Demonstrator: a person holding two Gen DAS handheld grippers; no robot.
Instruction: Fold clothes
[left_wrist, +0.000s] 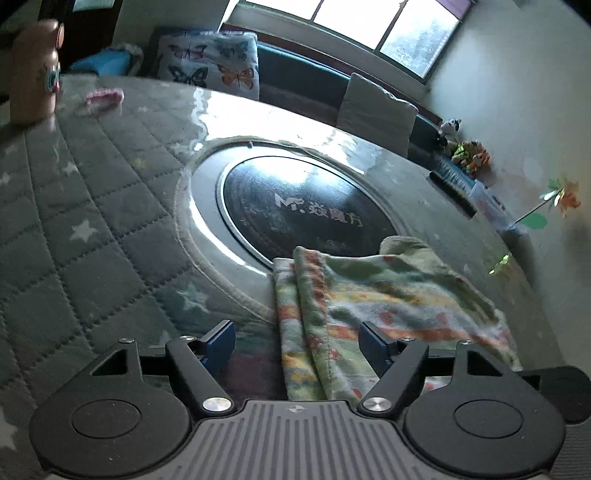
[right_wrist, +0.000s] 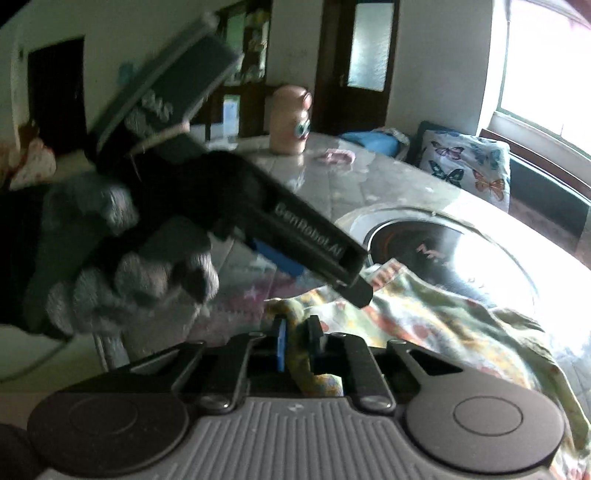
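Note:
A pastel floral garment (left_wrist: 388, 291) lies rumpled on the table at the near rim of the round black plate (left_wrist: 303, 206). My left gripper (left_wrist: 297, 343) hovers open over the garment's folded left edge, which runs between the blue pads without either pad pressing on it. In the right wrist view the same garment (right_wrist: 424, 314) spreads to the right, and my right gripper (right_wrist: 295, 339) is shut on a bunched fold at its near-left corner. A grey-gloved hand (right_wrist: 122, 258) holds the left gripper, one of whose fingers (right_wrist: 317, 236) reaches over the cloth from the upper left.
A grey quilted cover with stars (left_wrist: 74, 221) covers the table. A pink cartoon bottle (right_wrist: 290, 122) and a small pink item (right_wrist: 336, 157) sit at its far side. A butterfly cushion (left_wrist: 210, 62) and a bench stand under the window. A dark bar (left_wrist: 452, 194) lies at the table's right edge.

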